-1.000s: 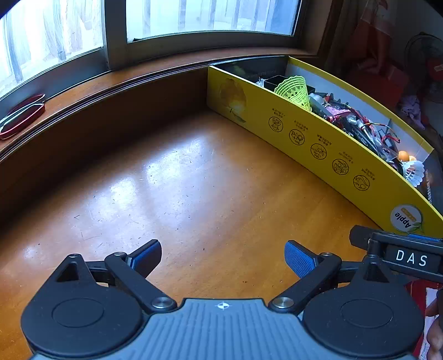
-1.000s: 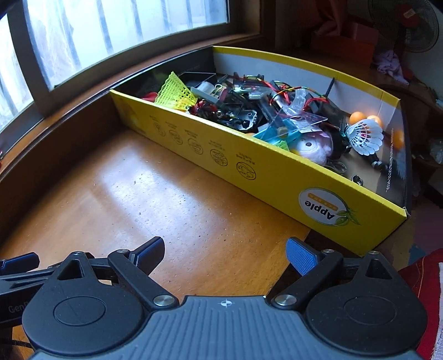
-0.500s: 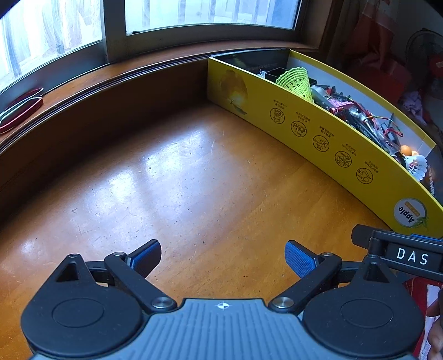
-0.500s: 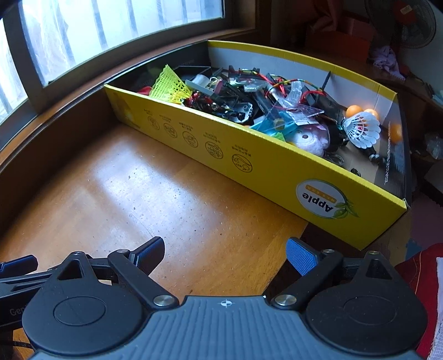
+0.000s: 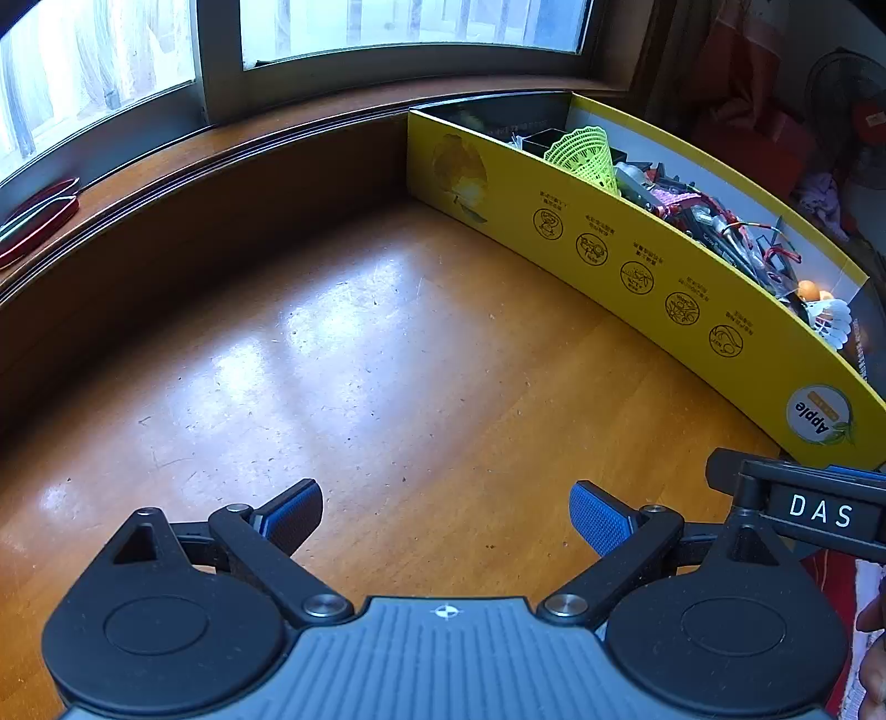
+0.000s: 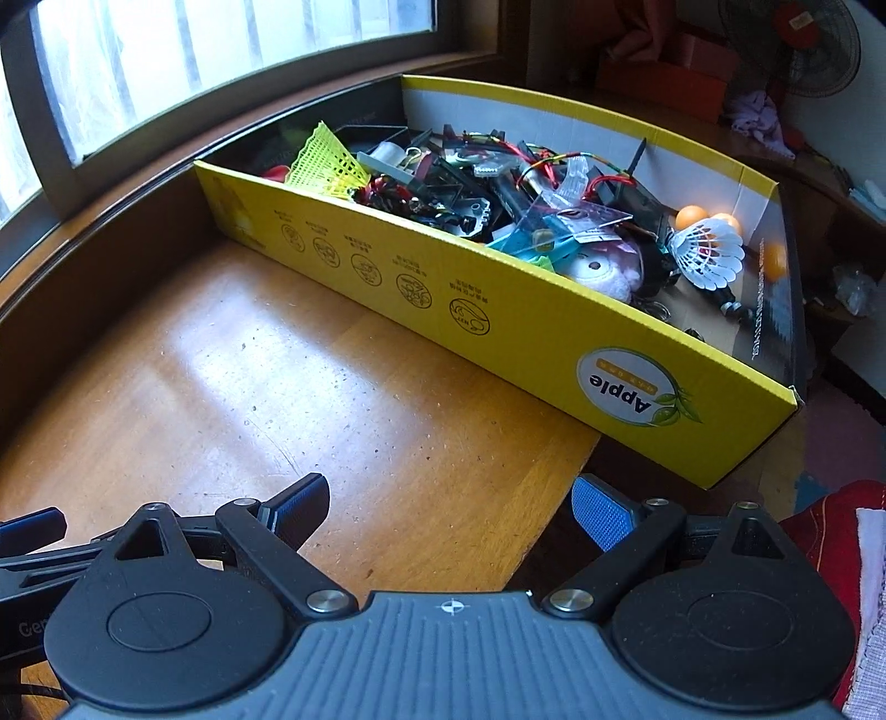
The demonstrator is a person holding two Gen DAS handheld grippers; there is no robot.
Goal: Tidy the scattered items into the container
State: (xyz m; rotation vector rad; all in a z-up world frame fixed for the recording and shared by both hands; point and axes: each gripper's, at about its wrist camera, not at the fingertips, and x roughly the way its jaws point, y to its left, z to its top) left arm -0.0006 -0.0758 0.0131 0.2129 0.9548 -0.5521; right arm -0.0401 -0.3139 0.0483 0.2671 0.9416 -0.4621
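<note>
Both the left gripper [image 5: 446, 512] and right gripper [image 6: 451, 512] hover empty with jaws spread over the bare wooden table [image 5: 387, 360], the full yellow box [image 6: 554, 327] at two o'clock, so scan for strays before withdrawing

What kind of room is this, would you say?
Probably a lived-in home room: a wooden table by a barred window, a standing fan, and a yellow fruit box reused for odds and ends.
</note>
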